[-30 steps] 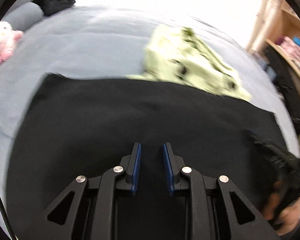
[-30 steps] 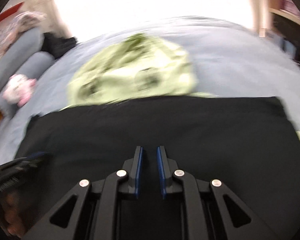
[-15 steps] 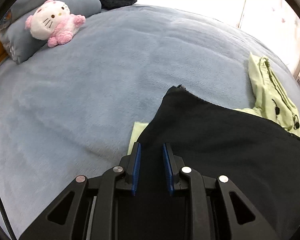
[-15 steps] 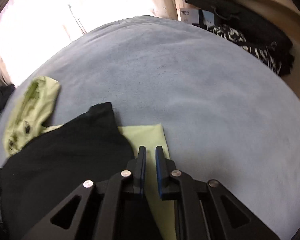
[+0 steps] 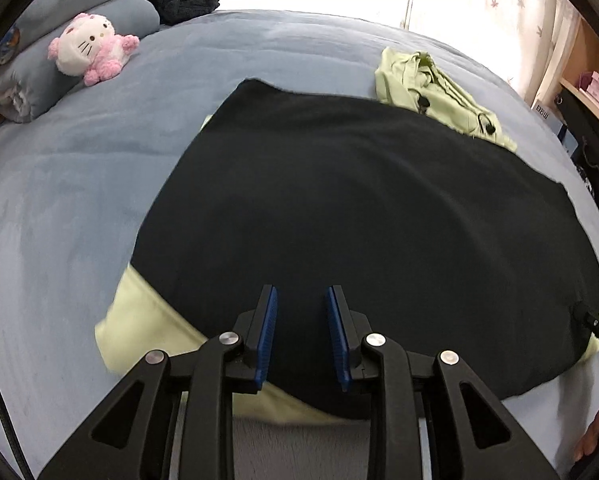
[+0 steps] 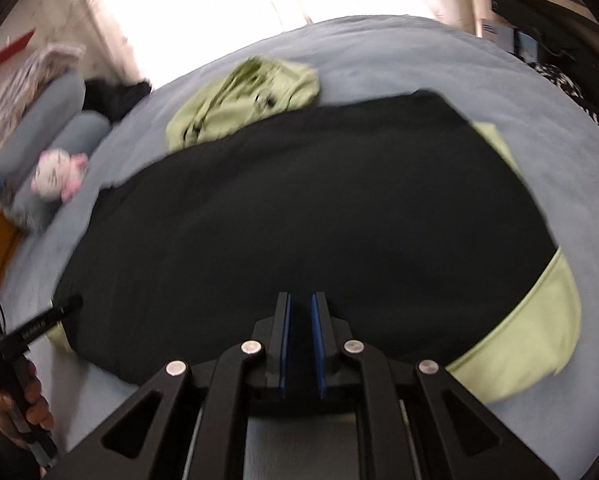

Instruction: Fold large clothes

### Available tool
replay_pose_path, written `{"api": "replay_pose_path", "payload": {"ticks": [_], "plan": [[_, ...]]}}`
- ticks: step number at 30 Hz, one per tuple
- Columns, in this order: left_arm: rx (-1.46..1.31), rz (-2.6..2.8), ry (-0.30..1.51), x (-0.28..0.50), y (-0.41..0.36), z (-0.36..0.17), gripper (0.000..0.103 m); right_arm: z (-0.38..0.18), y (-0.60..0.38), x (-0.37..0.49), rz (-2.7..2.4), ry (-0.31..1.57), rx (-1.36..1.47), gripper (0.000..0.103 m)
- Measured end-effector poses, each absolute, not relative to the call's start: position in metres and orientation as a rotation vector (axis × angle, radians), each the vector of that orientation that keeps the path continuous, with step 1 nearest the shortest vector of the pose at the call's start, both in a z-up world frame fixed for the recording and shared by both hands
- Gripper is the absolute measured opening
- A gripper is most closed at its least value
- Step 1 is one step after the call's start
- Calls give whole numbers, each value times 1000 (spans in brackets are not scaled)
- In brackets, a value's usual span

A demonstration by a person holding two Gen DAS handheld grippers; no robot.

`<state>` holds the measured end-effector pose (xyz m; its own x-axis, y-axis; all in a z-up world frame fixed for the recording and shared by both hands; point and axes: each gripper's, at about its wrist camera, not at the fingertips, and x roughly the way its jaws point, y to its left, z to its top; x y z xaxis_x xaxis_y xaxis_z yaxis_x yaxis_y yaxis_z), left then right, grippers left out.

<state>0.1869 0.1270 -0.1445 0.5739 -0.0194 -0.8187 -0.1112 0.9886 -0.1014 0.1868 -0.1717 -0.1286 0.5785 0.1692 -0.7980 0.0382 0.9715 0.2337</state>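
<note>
A large black garment (image 5: 359, 200) lies spread flat on the bed, over a light green garment (image 5: 139, 320) that shows at its near corners. My left gripper (image 5: 301, 292) hovers over the black cloth's near edge, left of the middle. Its pads stand a little apart and nothing is visibly pinched. In the right wrist view, blurred, my right gripper (image 6: 300, 296) is over the near edge of the black garment (image 6: 299, 200), with its pads almost together. Green cloth (image 6: 531, 320) pokes out on the right. The left gripper's tip (image 6: 55, 314) rests by the cloth's left corner.
The blue-grey bed cover (image 5: 79, 200) stretches all around. Crumpled green cloth (image 5: 431, 80) lies beyond the black garment. A pink and white plush toy (image 5: 91, 48) leans on grey pillows (image 5: 23, 80) at the far left. Shelves (image 5: 595, 92) stand to the right. A hand (image 6: 15, 408) grips the left tool.
A second ago both grippers were over the middle of the black garment. Half a second ago each was at an outer corner. Now both are back inward along the near edge.
</note>
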Motion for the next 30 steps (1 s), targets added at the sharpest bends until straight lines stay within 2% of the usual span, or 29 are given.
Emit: {"api": "replay_pose_path", "payload": {"ticks": [4,8,13,19,26,28,29,30], "plan": [[-76,135,936,183,137,-146,24,-136,-191,177,18,952,232,10],[-144,152,938,188,166,-149,24,-133,-232,163,-178,945,168,8],[-147,164,938,189,168,-151,24,-132,-286,148,-272,947,299,6],[-139,182,948,195,166,-152,24,-132,-275,143,-303,961,219,10],[-117,165,985,198,164,-149,25,-132,-277,146,-310,975,260,10],[-121,160,1014,201,163,-144,28,-130,-277,146,-317,994,266,10],[-127,156,1023,202,163,-142,33,-128,-278,147,-318,1003,273,10],[-137,154,1031,203,163,-139,44,-125,-278,148,-317,1013,282,10]]}}
